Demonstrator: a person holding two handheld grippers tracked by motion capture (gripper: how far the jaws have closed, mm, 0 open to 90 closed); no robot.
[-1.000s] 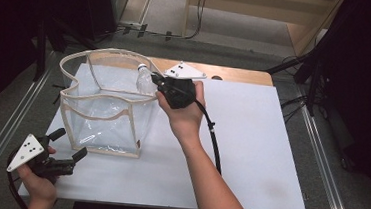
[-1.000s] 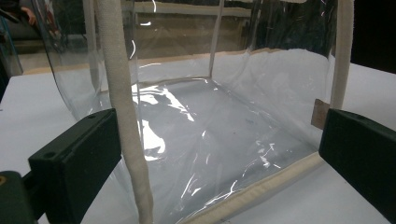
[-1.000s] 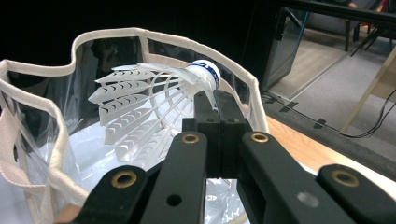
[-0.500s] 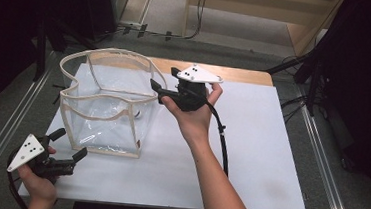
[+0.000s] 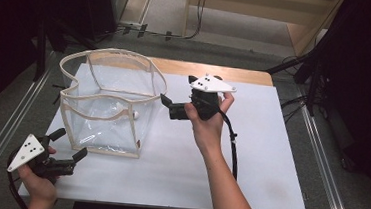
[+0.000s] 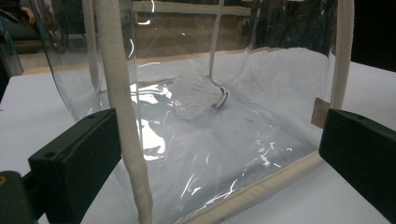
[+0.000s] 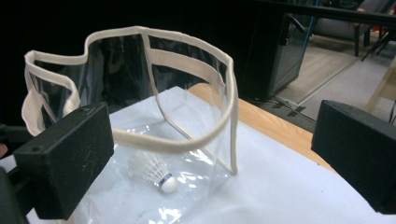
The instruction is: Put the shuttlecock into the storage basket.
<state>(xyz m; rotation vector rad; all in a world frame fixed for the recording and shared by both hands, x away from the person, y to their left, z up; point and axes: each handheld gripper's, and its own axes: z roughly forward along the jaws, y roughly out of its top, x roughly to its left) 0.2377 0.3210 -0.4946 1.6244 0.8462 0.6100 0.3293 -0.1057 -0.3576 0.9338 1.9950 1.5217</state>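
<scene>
A white shuttlecock point(image 7: 152, 171) lies on its side on the floor of the clear, cream-trimmed bag point(image 5: 104, 103) standing open on the white table point(image 5: 259, 155). The right gripper point(image 5: 169, 107) hangs just beside the bag's rim, jaws wide and empty. The left gripper point(image 5: 67, 145) sits near the bag's front corner, jaws apart.

place: lab/recording room | cues: white table point(image 5: 269, 156); floor cables point(image 5: 149, 31); black stands point(image 5: 316, 69); dark surroundings

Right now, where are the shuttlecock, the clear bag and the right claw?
shuttlecock point(image 7: 154, 173): right gripper view, on its white feathers.
clear bag point(image 5: 104, 98): high view, on its cream front rim.
right claw point(image 5: 166, 105): high view, between its black fingertips.
</scene>
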